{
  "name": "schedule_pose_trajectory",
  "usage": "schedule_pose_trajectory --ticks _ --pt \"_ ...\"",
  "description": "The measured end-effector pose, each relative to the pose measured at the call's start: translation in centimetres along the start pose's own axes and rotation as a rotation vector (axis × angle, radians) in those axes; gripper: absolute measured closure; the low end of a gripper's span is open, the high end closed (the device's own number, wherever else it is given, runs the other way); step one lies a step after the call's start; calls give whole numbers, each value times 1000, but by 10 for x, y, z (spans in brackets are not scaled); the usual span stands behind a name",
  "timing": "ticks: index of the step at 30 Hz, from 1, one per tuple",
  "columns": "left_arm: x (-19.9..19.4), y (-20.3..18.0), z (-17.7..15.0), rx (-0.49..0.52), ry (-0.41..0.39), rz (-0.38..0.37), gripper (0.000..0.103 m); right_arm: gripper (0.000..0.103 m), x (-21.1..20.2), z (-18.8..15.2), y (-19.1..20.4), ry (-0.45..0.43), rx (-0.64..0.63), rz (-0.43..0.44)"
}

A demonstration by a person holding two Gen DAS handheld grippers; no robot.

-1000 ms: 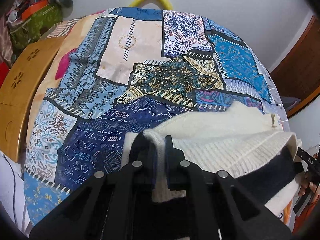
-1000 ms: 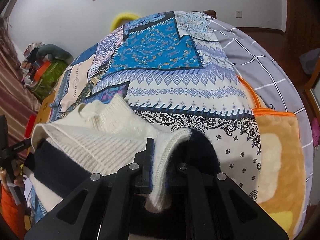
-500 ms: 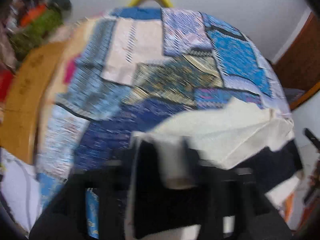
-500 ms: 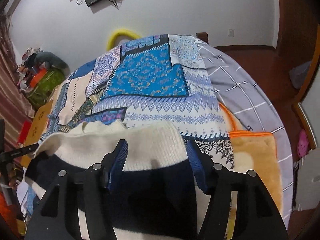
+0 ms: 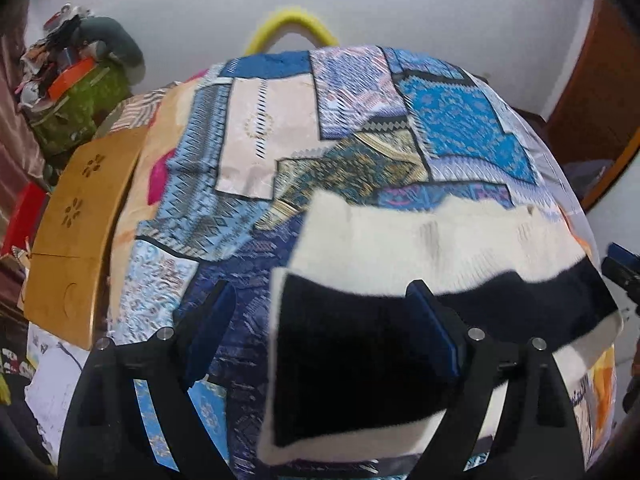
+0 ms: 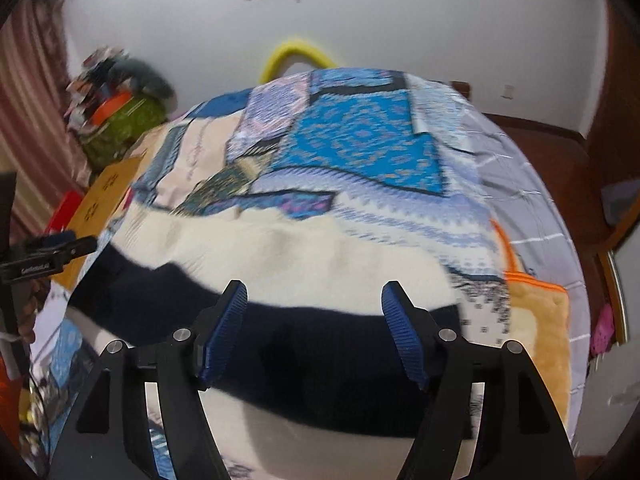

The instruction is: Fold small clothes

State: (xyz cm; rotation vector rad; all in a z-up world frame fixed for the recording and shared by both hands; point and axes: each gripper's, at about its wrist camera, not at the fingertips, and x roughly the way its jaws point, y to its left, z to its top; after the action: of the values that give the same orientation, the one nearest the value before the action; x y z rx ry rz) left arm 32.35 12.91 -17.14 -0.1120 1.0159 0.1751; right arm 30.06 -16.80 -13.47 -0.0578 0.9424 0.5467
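Observation:
A cream knit sweater with a wide black band (image 5: 400,248) lies spread flat on the patchwork bedspread (image 5: 280,128). My left gripper (image 5: 320,328) is open and empty above the sweater's left end, its right finger over the black band. The sweater also shows in the right wrist view (image 6: 304,256). My right gripper (image 6: 316,332) is open and empty above the sweater's right part, its fingers over the black band. The tip of the right gripper shows at the right edge of the left wrist view (image 5: 624,268).
A wooden board (image 5: 76,232) lies off the bed's left side, with a green bag of clutter (image 5: 76,96) behind it. A yellow hoop (image 5: 292,24) stands at the far end. An orange fleece blanket (image 6: 536,344) lies right of the sweater, beside grey striped bedding (image 6: 520,184).
Both grippers were shut on folds of the sweater a second ago. Both have opened and let go, and pulled back. The sweater has dropped flat onto the bedspread.

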Motion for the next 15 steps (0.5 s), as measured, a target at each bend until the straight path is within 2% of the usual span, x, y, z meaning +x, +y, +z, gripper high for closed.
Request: schedule_pose_trajectory --ticks 8,12,15 --pt "19 -43 -10 118 43 -47 16 37 42 -13 51 66 -114 46" --pt "42 -56 -18 180 80 -12 16 37 63 -21 54 117 -153 23" --pt "52 -47 -21 150 70 -15 8 34 63 -25 42 94 -134 29"
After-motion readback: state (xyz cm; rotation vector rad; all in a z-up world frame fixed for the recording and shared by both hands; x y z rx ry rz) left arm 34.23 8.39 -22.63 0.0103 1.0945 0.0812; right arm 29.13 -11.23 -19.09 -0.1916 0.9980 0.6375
